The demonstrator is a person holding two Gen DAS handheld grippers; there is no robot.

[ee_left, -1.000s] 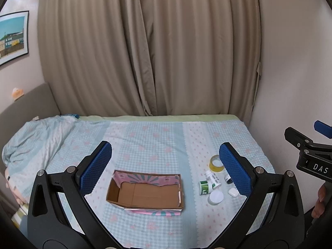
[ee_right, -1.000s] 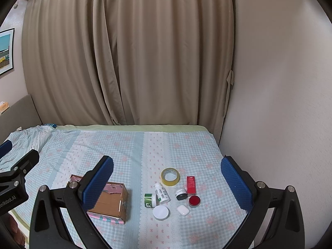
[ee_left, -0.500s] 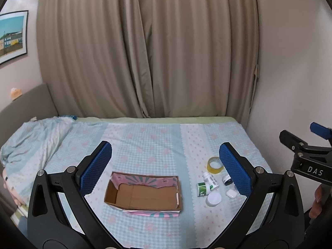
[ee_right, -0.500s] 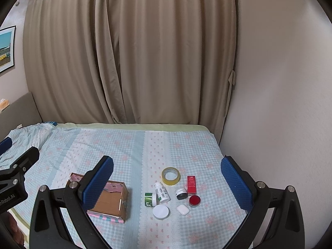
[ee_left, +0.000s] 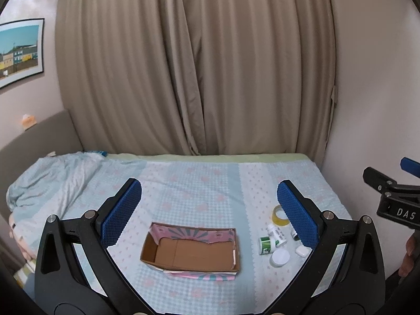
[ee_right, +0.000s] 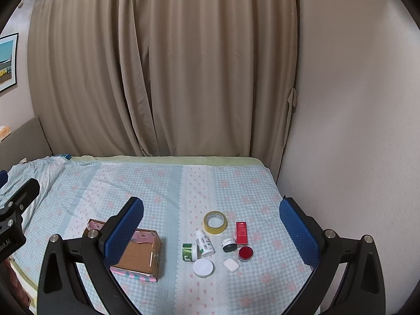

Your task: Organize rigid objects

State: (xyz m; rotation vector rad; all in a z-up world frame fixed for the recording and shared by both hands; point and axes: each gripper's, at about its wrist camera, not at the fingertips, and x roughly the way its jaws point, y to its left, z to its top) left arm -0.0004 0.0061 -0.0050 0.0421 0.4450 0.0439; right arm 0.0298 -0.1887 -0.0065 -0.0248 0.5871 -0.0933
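Note:
An empty open cardboard box [ee_left: 190, 252] sits on the bed; it also shows in the right wrist view [ee_right: 137, 253]. Right of it lies a cluster of small items: a tape roll [ee_right: 215, 222], a white bottle [ee_right: 204, 242], a green jar [ee_right: 189, 252], a white round lid [ee_right: 203, 267], a dark jar [ee_right: 229, 244], a red box [ee_right: 241, 233], a red-lidded jar [ee_right: 245, 253] and a white earbud case [ee_right: 231, 264]. My left gripper [ee_left: 210, 210] is open and empty above the box. My right gripper [ee_right: 211, 225] is open and empty above the cluster.
The bed [ee_right: 162, 183] has a blue checked sheet, with a rumpled blanket [ee_left: 52, 178] at the left. Beige curtains [ee_left: 194, 65] hang behind. A wall [ee_right: 354, 131] runs along the bed's right side. A framed picture [ee_left: 19, 50] hangs at the left.
Both views have shifted slightly; the box and items sit a little lower and closer in the left wrist view. Nothing was grasped or moved.

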